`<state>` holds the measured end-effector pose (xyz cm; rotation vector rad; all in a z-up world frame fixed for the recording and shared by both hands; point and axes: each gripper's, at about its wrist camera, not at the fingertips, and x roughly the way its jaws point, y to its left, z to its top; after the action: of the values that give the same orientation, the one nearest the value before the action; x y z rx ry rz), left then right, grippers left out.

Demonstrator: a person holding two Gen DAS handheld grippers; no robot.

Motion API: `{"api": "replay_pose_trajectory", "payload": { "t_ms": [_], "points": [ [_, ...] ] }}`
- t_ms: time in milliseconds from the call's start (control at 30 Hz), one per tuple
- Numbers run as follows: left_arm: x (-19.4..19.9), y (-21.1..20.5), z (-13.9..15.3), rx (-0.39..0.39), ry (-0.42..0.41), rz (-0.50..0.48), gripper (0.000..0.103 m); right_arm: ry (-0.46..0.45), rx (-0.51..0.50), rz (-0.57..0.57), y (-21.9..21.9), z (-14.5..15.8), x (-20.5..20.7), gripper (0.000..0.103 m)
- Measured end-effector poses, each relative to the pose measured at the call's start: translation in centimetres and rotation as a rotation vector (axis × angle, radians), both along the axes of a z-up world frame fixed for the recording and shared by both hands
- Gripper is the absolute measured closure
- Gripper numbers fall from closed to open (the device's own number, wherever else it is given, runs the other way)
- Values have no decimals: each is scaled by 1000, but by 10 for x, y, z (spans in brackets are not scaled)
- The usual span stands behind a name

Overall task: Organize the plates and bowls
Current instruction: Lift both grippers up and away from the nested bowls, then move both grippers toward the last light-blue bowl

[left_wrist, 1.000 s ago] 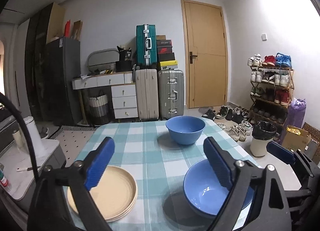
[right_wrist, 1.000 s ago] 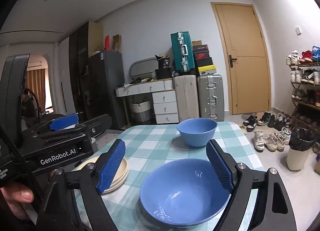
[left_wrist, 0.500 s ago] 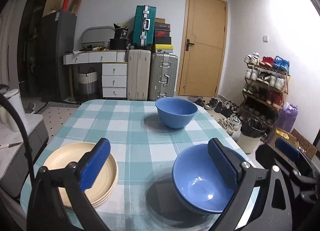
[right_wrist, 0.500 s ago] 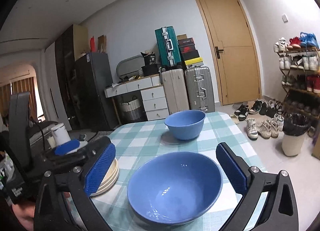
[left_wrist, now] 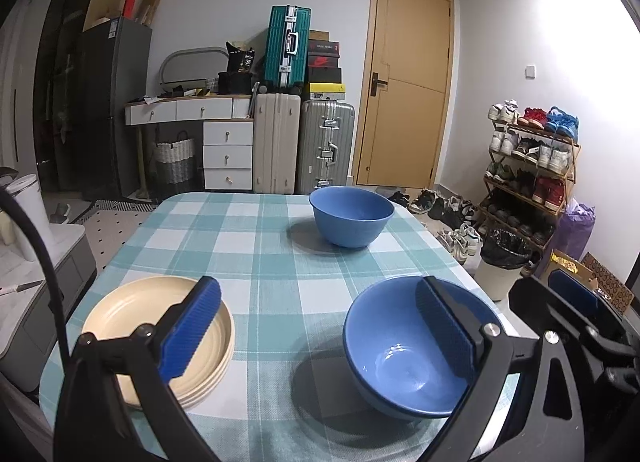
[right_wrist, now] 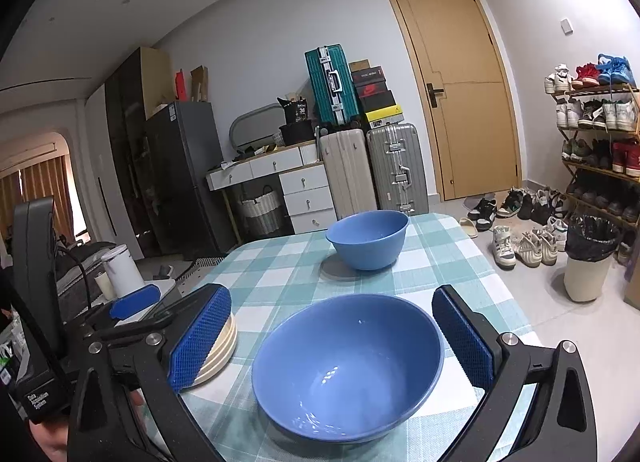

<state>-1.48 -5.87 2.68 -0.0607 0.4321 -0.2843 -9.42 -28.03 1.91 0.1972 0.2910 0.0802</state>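
A near blue bowl (left_wrist: pixel 404 358) (right_wrist: pixel 348 366) sits at the front right of the checked table (left_wrist: pixel 256 254). A second blue bowl (left_wrist: pixel 351 215) (right_wrist: pixel 368 238) stands at the far right. A stack of cream plates (left_wrist: pixel 160 338) (right_wrist: pixel 218 346) lies at the front left. My left gripper (left_wrist: pixel 320 330) is open above the table between plates and near bowl. My right gripper (right_wrist: pixel 332 342) is open, its fingers on either side of the near bowl, not touching it.
Beyond the table stand suitcases (left_wrist: pixel 304 142), a white dresser (left_wrist: pixel 208 142) and a door (left_wrist: pixel 408 82). A shoe rack (left_wrist: pixel 528 166) and a bin (left_wrist: pixel 500 262) are on the floor at the right. A white cabinet with a kettle (left_wrist: pixel 28 214) is at the left.
Both grippers have tilted down and moved in over the table. The bowls and plates now look larger and nearer. Nothing was taken hold of.
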Motion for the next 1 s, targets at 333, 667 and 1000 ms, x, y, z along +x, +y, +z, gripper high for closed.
{"api": "replay_pose_trajectory", "payload": {
  "t_ms": [333,667,1000],
  "points": [
    [17,23,16,-70,16,44,4,-26,25,-5,-9,8,-2,1],
    [88,5,67,-33,98,-14,4,68,70,78,-41,82,57,1],
    [219,-33,65,-10,303,7,5,333,135,92,-88,89,203,14]
  ]
}}
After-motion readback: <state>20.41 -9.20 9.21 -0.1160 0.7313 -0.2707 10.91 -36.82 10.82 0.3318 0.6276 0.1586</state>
